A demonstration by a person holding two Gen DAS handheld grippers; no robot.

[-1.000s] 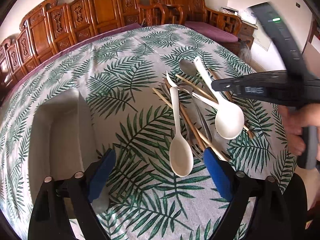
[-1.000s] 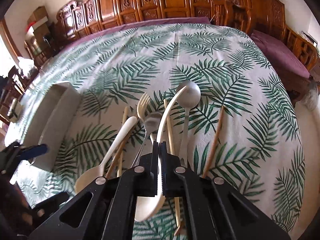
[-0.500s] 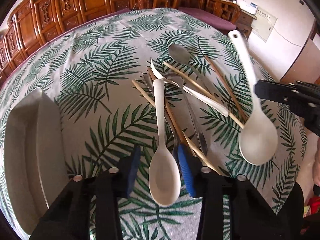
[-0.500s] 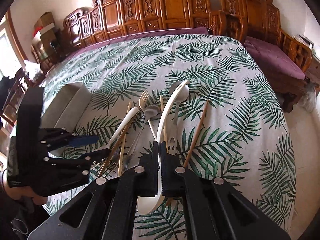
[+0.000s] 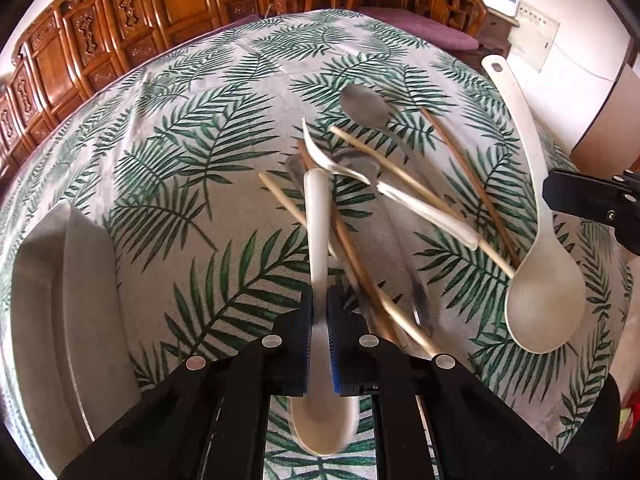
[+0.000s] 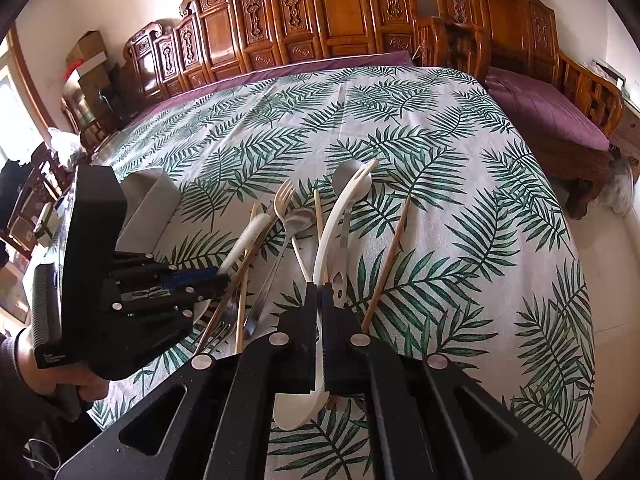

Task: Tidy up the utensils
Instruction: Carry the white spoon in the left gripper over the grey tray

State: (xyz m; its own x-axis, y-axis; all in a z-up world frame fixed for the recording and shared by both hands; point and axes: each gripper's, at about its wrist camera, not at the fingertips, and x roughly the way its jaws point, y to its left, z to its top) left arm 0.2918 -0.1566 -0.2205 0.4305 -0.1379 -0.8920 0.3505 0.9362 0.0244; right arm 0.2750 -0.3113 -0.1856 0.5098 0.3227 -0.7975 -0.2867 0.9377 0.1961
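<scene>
White plastic spoon (image 5: 318,236), in the utensil pile (image 5: 384,200) near the surface's middle, is pinched by the left hand-held gripper (image 5: 319,344), whose jaws have just been closing; the right hand-held gripper (image 6: 318,340) clamps another white spoon (image 6: 334,220)

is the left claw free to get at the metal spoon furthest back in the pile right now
Probably not: the left claw is already shut on a white plastic spoon, and the metal spoon lies beyond the crossed wooden chopsticks.
</scene>
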